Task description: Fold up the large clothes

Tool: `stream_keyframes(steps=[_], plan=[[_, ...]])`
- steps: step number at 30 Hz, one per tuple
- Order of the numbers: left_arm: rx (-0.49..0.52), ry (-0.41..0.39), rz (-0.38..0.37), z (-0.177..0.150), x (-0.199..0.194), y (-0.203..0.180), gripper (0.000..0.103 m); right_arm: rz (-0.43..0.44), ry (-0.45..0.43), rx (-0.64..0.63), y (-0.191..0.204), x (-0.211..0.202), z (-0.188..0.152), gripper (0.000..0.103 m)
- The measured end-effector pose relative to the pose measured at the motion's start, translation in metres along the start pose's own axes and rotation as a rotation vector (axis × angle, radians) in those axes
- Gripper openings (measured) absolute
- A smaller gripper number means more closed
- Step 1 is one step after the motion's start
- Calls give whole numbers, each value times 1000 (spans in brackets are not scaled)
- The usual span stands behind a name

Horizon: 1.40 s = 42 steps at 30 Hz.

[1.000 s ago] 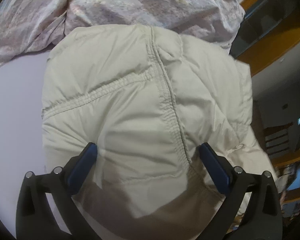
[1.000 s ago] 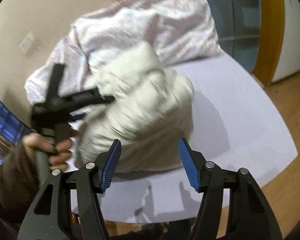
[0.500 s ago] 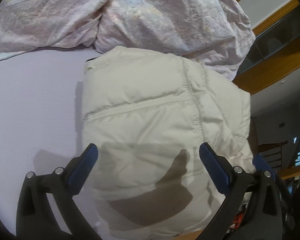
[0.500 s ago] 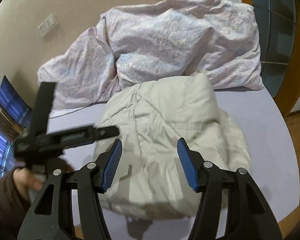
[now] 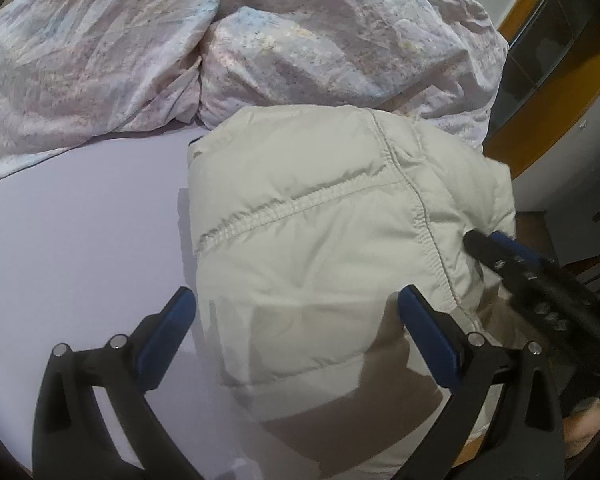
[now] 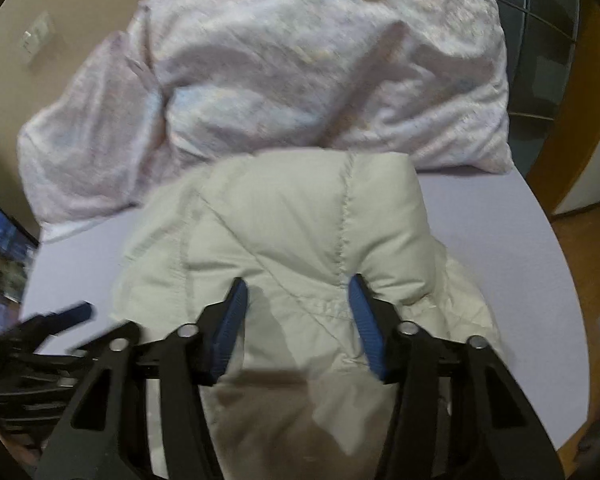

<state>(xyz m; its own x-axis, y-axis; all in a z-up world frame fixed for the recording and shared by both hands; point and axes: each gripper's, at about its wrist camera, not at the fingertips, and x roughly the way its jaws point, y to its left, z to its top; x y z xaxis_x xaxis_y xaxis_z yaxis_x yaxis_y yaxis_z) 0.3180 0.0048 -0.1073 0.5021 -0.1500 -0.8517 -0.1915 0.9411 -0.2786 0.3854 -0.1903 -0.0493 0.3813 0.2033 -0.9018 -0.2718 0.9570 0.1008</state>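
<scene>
Jacket: a cream quilted puffer jacket point(image 5: 320, 240) lies folded in a bundle on the lilac bed sheet point(image 5: 80, 232), its long axis running from the near edge toward the crumpled pink floral duvet point(image 5: 260, 40). Left tongs point(image 5: 296, 320) hover apart above it. Right tongs point(image 6: 298, 312), just narrowing, straddle a puffy fold, seemingly without pinching it.

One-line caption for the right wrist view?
Right gripper descends, fingers closing, over the folded cream puffer jacket on a lilac bed sheet, crumpled duvet behind.
</scene>
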Motion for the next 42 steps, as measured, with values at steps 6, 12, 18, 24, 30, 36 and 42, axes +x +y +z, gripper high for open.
stream_keyframes(steps=[6, 12, 18, 24, 30, 36, 42], plan=[[35, 12, -2, -1, 9, -15, 101, -5, 25, 31, -21, 13, -10, 49], [78, 5, 19, -4, 18, -28, 101, 10, 37, 59, -36, 24, -18, 49], [127, -16, 54, -10, 29, -41, 101, 26, 35, 66, -48, 33, -26, 49], [162, -35, 89, -12, 38, -48, 101, 37, 40, 70, -52, 41, -29, 49], [181, -47, 118, -16, 48, -51, 101, 41, 28, 62, -54, 49, -34, 49], [185, -41, 132, -19, 58, -50, 101, 38, 27, 50, -54, 53, -37, 49], [134, -21, 95, -11, 44, -39, 101, 47, -22, 65, -46, 28, -21, 55]])
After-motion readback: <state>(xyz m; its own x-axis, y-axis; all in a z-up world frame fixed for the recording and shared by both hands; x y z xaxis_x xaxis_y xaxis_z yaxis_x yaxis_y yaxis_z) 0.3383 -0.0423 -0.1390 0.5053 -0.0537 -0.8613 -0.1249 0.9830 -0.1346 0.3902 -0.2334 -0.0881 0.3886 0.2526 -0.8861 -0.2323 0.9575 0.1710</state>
